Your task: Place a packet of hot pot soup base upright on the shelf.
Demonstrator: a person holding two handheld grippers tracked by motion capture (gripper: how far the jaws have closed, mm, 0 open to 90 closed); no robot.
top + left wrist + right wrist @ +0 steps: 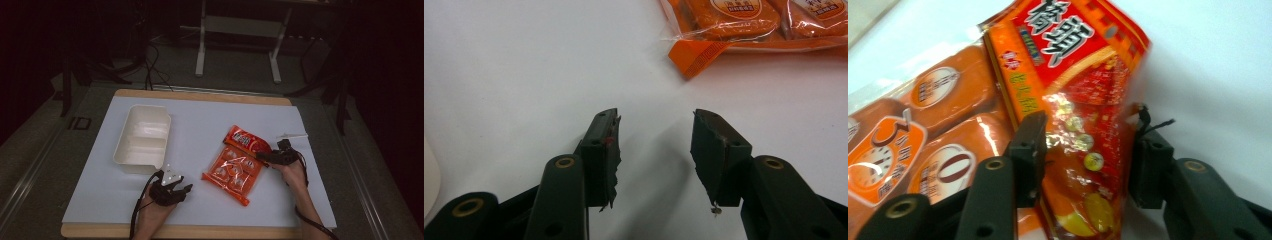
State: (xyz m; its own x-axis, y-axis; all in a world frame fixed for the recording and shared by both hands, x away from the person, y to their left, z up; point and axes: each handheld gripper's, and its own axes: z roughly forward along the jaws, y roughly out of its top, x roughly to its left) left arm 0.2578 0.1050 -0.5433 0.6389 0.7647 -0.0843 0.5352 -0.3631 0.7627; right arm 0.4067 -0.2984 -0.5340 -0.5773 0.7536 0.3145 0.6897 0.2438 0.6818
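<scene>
Your right gripper [1083, 160] straddles the red pouch [1083, 100], jaws at either side of it, near the table's [200, 125] right edge. The pouch overlaps the orange pack [232, 172]. Your left gripper [655, 145] rests spread and empty near the front edge, beside the white tray [143, 139].
</scene>
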